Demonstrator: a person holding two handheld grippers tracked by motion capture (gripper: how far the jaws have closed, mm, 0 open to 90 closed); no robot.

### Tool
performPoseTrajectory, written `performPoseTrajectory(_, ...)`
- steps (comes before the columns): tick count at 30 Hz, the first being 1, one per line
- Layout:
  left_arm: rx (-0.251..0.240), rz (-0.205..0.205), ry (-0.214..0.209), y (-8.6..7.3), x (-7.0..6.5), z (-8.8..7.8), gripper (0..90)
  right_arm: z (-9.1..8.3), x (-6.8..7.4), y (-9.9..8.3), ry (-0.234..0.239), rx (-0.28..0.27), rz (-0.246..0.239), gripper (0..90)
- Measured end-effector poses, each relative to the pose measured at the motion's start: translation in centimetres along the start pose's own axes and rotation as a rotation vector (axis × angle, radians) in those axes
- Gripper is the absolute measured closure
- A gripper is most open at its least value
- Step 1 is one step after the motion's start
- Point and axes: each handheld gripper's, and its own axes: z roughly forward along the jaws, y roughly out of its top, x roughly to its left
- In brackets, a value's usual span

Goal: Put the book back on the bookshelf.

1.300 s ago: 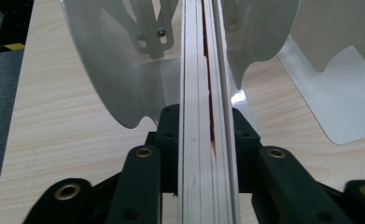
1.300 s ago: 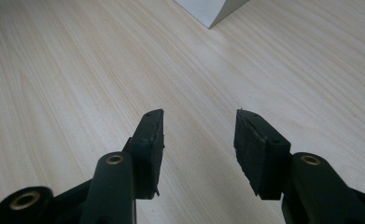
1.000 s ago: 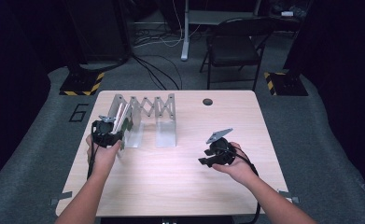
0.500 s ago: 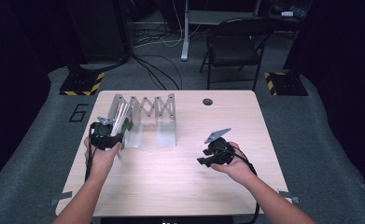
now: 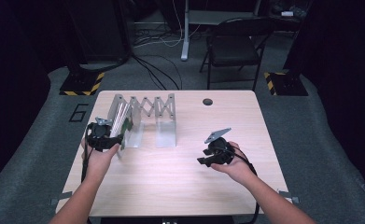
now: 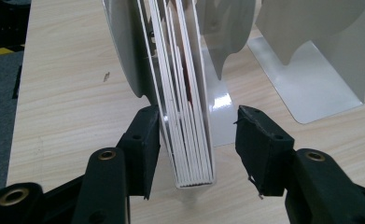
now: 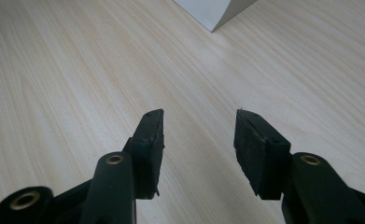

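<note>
As we read the table (image 5: 171,186) from its left edge, we first meet our left gripper (image 5: 106,140), sitting at the near left end of the metal expanding file rack (image 5: 145,116). In the left gripper view, its jaws have just been opening, and a stack of thin white books (image 6: 185,116) stands upright between them in the rack's leftmost slot; the left pad lies just beside or against the stack's outer cover, we cannot tell which, while the right pad stands clearly apart from it, so nothing is clamped. To the right of that stack, the rack's glossy white dividers (image 6: 311,56) rise from flat feet on the wood, with bare slots between them. Beyond the rack's far right corner, a small dark round spot (image 5: 207,101) marks the tabletop. To the right of the rack and nearer to us, well apart from it, our right gripper (image 5: 208,158) rests in our hand low over bare wood, its jaws parted with nothing between them; one white corner of the rack (image 7: 213,11) shows ahead of it.
</note>
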Motion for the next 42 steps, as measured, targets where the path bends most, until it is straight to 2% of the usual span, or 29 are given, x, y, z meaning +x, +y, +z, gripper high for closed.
performPoseTrajectory(5, -0.015, -0.001, -0.013, -0.1, -0.3, -0.8, 45.5, 0.0, 0.1, 0.0, -0.002, -0.001, 0.002, 52.7)
performPoseTrajectory(11, -0.03, 0.002, -0.035, -0.1, -0.2, -2.1, 44.7, 0.0, 0.1, 0.0, -0.005, 0.0, 0.004, 52.7)
performPoseTrajectory(14, -0.037, 0.025, -0.043, -0.2, -0.3, -2.9, 44.7, 0.0, 0.1, 0.0, -0.005, -0.002, 0.005, 52.6)
performPoseTrajectory(22, -0.066, 0.05, -0.064, -0.2, -0.5, -4.9, 44.7, 0.0, 0.2, 0.0, -0.008, -0.002, 0.001, 52.6)
performPoseTrajectory(26, -0.06, 0.079, -0.088, -0.2, -0.9, -5.6, 44.7, 0.0, 0.2, -0.1, -0.007, -0.001, 0.006, 52.6)
performPoseTrajectory(33, -0.05, 0.114, -0.139, -0.9, -2.1, -6.1, 44.8, 0.1, 0.2, -0.3, -0.01, 0.001, 0.0, 52.6)
performPoseTrajectory(41, -0.058, 0.156, -0.19, -1.7, -3.6, -5.9, 44.9, 0.1, 0.2, -0.5, -0.013, -0.003, 0.002, 52.5)
performPoseTrajectory(42, -0.053, 0.166, -0.207, -1.8, -3.8, -5.9, 44.9, 0.1, 0.2, -0.6, -0.012, -0.001, -0.002, 52.5)
